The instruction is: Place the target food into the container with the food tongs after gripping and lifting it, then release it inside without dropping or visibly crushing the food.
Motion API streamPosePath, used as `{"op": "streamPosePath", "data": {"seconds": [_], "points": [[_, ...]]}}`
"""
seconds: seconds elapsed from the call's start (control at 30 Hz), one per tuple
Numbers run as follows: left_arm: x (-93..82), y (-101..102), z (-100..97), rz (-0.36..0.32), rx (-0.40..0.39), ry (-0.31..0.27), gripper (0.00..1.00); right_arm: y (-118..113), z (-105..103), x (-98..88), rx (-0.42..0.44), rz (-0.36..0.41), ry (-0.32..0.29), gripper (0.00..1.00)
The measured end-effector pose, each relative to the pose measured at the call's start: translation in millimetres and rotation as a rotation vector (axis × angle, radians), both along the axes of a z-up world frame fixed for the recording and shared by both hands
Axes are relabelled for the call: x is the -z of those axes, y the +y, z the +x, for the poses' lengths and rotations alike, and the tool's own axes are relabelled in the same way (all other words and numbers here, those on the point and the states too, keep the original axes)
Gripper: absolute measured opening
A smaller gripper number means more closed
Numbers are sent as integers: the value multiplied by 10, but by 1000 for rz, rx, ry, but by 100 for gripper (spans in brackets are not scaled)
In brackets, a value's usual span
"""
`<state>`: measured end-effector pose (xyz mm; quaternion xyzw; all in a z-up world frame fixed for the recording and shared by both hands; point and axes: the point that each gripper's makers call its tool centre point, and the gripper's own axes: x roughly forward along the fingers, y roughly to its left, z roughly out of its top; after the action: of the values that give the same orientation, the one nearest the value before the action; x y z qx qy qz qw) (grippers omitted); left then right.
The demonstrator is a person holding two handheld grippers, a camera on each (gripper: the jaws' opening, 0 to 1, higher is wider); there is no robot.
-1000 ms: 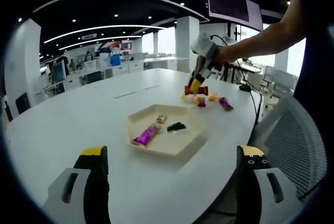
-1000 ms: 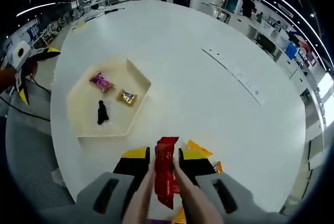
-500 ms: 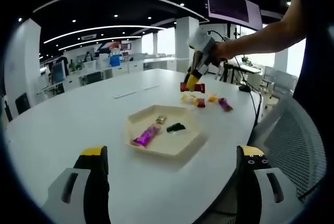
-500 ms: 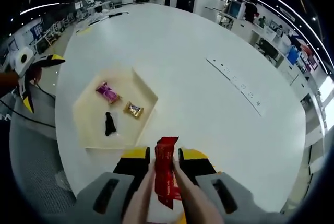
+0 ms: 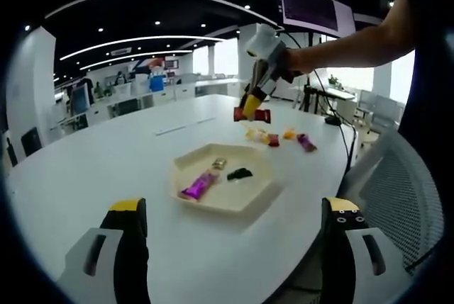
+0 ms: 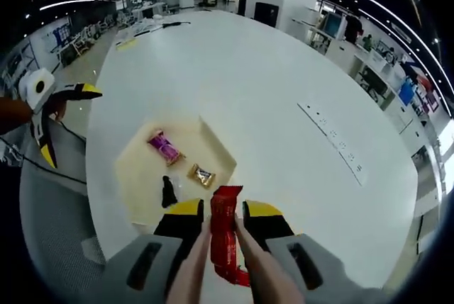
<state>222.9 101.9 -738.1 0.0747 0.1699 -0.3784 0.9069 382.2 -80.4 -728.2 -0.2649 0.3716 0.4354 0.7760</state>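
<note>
My right gripper (image 6: 223,212) is shut on beige food tongs (image 6: 257,270), and the tong tips pinch a red snack packet (image 6: 225,232). It hangs in the air near the edge of the cream hexagonal tray (image 6: 138,173). In the left gripper view the same right gripper (image 5: 251,108) holds the red packet (image 5: 259,115) high above the table, just behind the tray (image 5: 213,203). In the tray lie a purple wrapper (image 5: 198,183), a gold candy (image 5: 220,162) and a black piece (image 5: 239,173). My left gripper (image 5: 234,208) is open and holds nothing, low in front of the tray.
Several loose snacks (image 5: 273,137) lie on the round white table (image 5: 99,155) behind the tray, one of them purple (image 5: 306,141). A mesh chair (image 5: 401,190) stands at the table's right edge. The open left gripper (image 6: 62,121) enters the right gripper view at far left.
The right gripper has lifted the red packet away from the loose snacks, towards the tray. The left gripper has stayed put.
</note>
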Motion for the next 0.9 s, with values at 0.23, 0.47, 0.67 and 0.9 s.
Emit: {"op": "streamPosePath", "data": {"seconds": [0.23,0.47,0.67,0.9], "points": [[15,-18,-8,11,12,0,100,190,-23,-67,-38,4,-2,21],[14,-16,-8,11,10,0,99,442,-77,-135,-71,14,-4,21],[10,-11,-6,12,6,-2,99,717,-165,-225,-112,41,1,21],[3,-7,-2,9,4,-2,99,1003,-281,-312,-169,60,3,21]]}}
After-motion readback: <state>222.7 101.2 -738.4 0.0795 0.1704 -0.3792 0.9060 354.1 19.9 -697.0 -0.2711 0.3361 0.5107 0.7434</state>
